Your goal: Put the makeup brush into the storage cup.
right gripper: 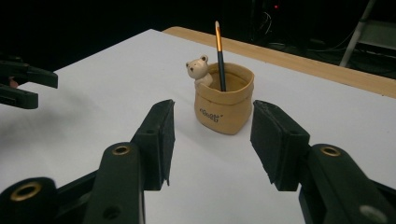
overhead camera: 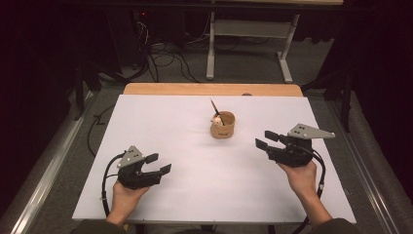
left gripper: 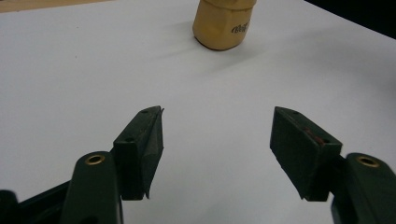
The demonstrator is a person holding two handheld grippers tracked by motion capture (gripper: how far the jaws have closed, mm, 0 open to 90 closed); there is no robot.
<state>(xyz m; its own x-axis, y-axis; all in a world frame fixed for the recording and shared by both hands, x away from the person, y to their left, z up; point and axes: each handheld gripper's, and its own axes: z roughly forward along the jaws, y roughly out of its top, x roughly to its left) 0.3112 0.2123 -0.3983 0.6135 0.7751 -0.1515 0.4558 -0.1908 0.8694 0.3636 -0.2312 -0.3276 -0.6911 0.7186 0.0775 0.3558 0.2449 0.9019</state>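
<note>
A tan sack-shaped pot (overhead camera: 223,125) stands near the middle of the white table (overhead camera: 195,195). A small white bear figure (right gripper: 198,70) peeks over its rim and a dark pencil (right gripper: 219,51) stands upright inside. My left gripper (overhead camera: 158,164) rests open at the front left, nothing between its jaws; the pot (left gripper: 223,23) lies ahead of it. My right gripper (overhead camera: 266,140) is open at the right, aimed at the pot (right gripper: 224,100), which sits a short way beyond its fingertips. The left gripper (right gripper: 25,84) shows at the far left of the right gripper view.
The white sheet covers a wooden tabletop whose far edge (overhead camera: 213,89) stays bare. Beyond it stand a metal table frame (overhead camera: 248,44) and cables (overhead camera: 165,61) on the floor. A metal rail (overhead camera: 48,161) runs along the table's left side.
</note>
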